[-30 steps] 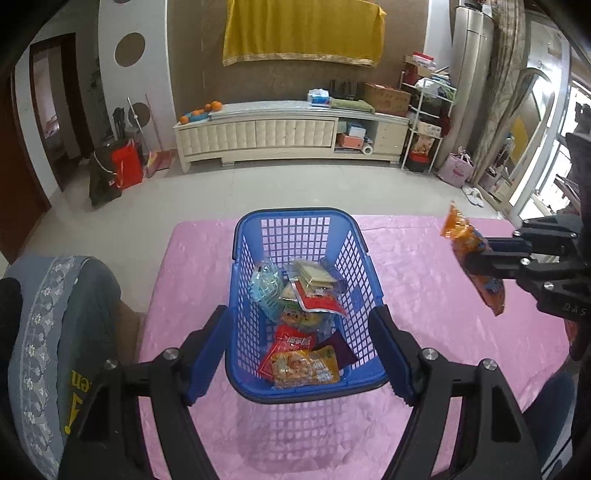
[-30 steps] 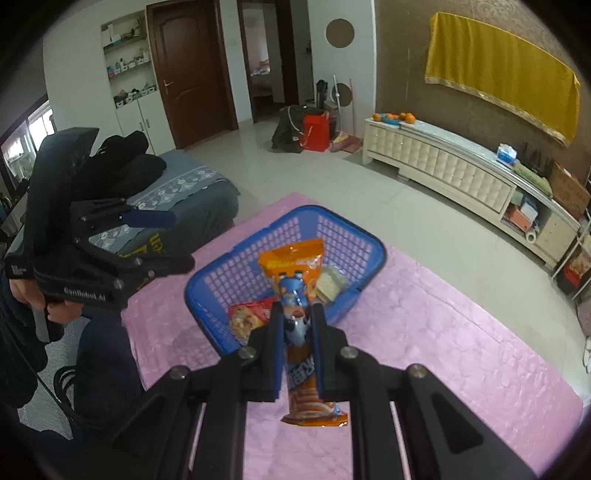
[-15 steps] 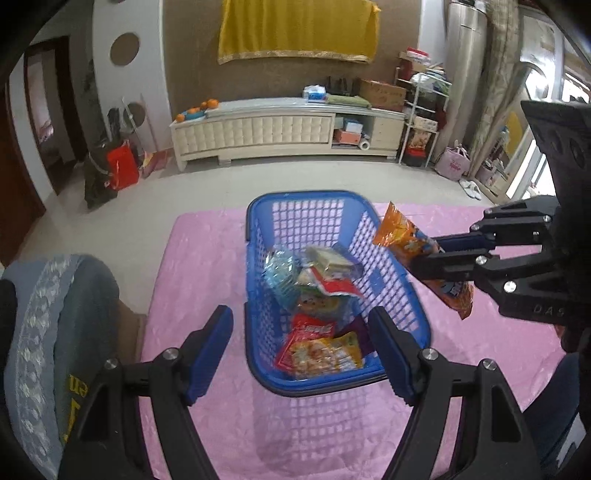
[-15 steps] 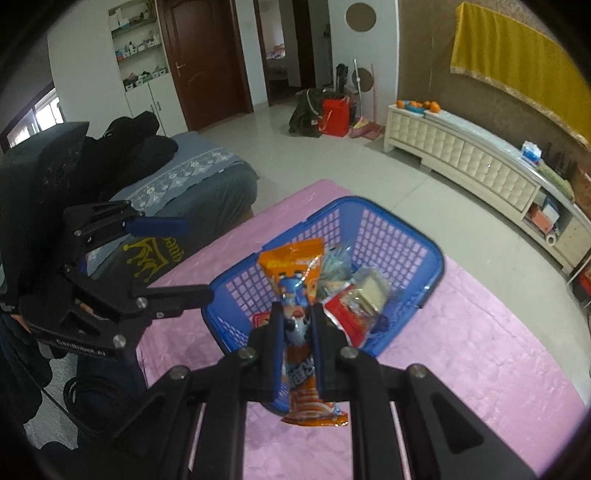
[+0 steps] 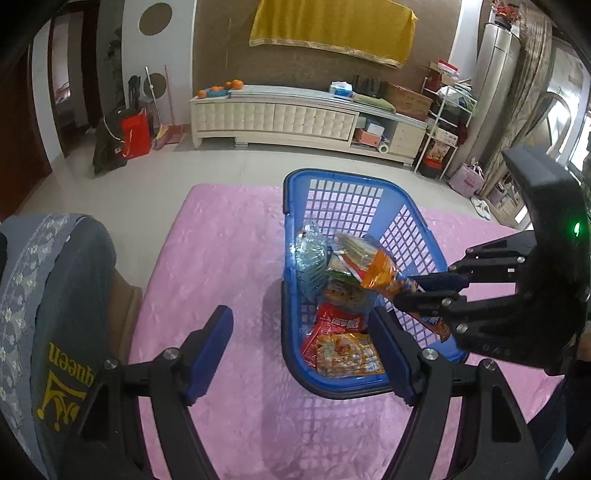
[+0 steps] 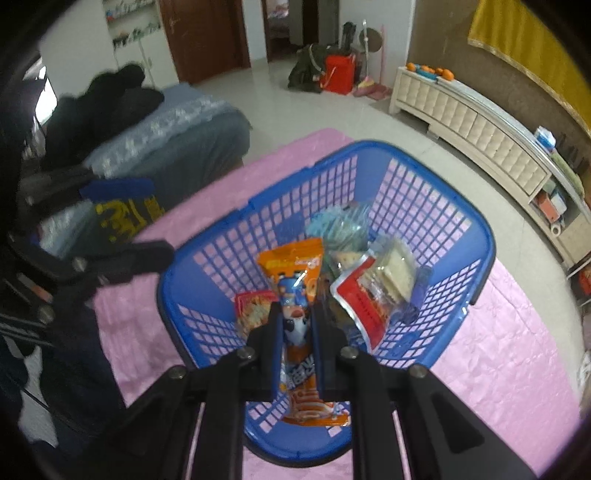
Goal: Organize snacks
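Orange snack packet (image 6: 298,295), long and narrow: clamped mid-length in right gripper (image 6: 297,321), long axis along the fingers, top end pointing forward and down over blue basket (image 6: 476,236), above the packets already inside. Left gripper (image 5: 301,332): spread wide, holding nothing, beside the basket's near left edge. Basket: on pink tablecloth (image 5: 229,251). Grey cushioned seat (image 5: 55,280) at table's left. Beyond: pale tiled floor, cream low cabinet (image 5: 273,118) against brown wall, yellow cloth (image 5: 332,29) above it.
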Motion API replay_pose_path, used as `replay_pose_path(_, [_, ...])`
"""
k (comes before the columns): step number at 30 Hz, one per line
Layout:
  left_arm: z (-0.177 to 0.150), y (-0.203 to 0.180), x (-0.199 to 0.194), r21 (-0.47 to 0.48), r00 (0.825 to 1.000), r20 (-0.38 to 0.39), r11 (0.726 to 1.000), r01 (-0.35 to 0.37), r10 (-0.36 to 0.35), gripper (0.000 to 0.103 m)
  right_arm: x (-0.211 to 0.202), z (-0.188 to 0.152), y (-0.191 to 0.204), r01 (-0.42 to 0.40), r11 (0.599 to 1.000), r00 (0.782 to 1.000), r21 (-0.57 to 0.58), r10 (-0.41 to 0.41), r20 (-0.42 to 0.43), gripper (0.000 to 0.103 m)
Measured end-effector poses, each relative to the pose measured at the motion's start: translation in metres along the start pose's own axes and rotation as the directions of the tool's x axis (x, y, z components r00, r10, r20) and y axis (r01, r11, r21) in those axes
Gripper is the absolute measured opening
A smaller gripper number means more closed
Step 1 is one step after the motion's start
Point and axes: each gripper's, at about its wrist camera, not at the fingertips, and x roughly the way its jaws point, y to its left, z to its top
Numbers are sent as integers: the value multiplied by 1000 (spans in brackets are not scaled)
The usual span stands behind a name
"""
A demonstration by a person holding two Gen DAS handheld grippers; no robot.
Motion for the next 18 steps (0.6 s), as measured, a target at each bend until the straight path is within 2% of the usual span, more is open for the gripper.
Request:
replay_pose_path(2, [-4,1,1,-13,1000,8,1000,-15,15,74,5,-1,0,11,1000,1000,-1,-11,-11,17])
replay_pose_path(5, [-10,1,4,-30,1000,6,1000,1,0,74,11,-4,-5,-3,999,999,39,5,-37,23])
replay_pose_path(6, [-12,0,4,-34,1000,8,999,-3,3,74,12,-5,-6,7,999,999,40,-5,-51,35])
replay_pose_path(7, [-15,-2,2,-39,1000,15,999,-12,13,74,13,-6,-4,25,999,998,43,-22,-59,53])
replay_pose_path(9, [-20,-6,-2,-47,999,33,999,-17,19,74,3,-12,-4,82,995,997,63,-81,-20,68])
replay_pose_path(12, [-29,-14,-11,-62,997,81,998,-10,15,74,-25,-30,-1,42,990,994,135,-55,90,70])
replay_pose_path(15, [-41,-28,-19,-68,992,121,997,-19,27,74,-51,-57,6,36,978,981,203,-74,180,70])
replay_pose_path(18, [-56,-42,-29,-88,988,150,996,-10,24,74,-73,-83,13,40,964,969,261,-101,225,70])
